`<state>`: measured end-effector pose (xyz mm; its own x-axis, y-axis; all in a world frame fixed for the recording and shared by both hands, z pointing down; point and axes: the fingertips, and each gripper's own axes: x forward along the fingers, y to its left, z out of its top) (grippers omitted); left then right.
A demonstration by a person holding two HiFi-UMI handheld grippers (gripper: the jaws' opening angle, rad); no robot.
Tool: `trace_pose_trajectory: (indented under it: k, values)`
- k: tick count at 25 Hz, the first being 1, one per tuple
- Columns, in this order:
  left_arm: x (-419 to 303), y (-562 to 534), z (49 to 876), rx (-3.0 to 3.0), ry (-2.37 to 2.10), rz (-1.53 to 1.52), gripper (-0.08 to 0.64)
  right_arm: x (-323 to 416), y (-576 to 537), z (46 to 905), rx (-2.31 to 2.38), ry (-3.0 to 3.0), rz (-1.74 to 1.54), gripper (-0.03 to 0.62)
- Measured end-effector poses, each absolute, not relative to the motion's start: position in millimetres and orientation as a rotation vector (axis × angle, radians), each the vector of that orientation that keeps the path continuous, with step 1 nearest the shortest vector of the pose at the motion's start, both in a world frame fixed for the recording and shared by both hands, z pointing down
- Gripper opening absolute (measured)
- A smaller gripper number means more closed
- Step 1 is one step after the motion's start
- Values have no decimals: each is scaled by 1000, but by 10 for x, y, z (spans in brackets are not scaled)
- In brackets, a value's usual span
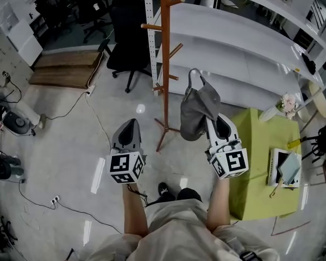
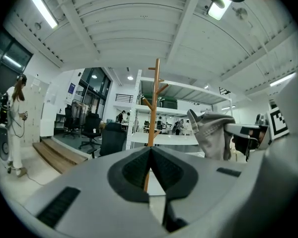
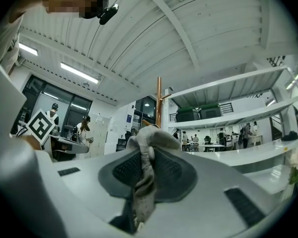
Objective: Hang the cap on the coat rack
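Note:
A grey cap (image 1: pixel 198 110) hangs from my right gripper (image 1: pixel 213 118), whose jaws are shut on its fabric; in the right gripper view the pinched cap (image 3: pixel 145 162) fills the gap between the pads. The wooden coat rack (image 1: pixel 164 53) stands on the floor just left of the cap and ahead of both grippers, with pegs sticking out along its pole. My left gripper (image 1: pixel 129 125) is held level to the left of the rack, jaws shut with nothing between them. From the left gripper view the rack pole (image 2: pixel 153 108) rises straight ahead, and the cap (image 2: pixel 212 133) shows at the right.
A black office chair (image 1: pixel 127 34) stands behind the rack at the left. White shelving (image 1: pixel 233 42) runs behind it to the right. A green-covered table (image 1: pixel 263 162) with a tray and flowers is at my right. Cables and a power strip (image 1: pixel 54 201) lie on the floor at left.

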<state>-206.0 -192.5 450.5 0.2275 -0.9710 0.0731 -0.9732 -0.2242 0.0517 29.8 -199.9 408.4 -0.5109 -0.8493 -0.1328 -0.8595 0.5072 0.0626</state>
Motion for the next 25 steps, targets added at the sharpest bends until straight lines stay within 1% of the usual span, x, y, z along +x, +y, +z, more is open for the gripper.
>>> trace_pose_trajectory:
  k: [6,12,20,25]
  values:
    - [-2032,-2086,4429,2399,-1888,11,8,280,-2153,4066,-1507,2659,182,49]
    - [-1789,-2285,4354,2436,-1863,37,8,289,-2359,3921,-1465,2661,207,49]
    - [-1449,-2625,4200,2471,-1821,-9,8,251,-2645,3709,-1384,2644,222,49]
    - [-1356,-2755,4130,2488,-1810,-28,8,208,-2747,3646,-1346,2645,238,49]
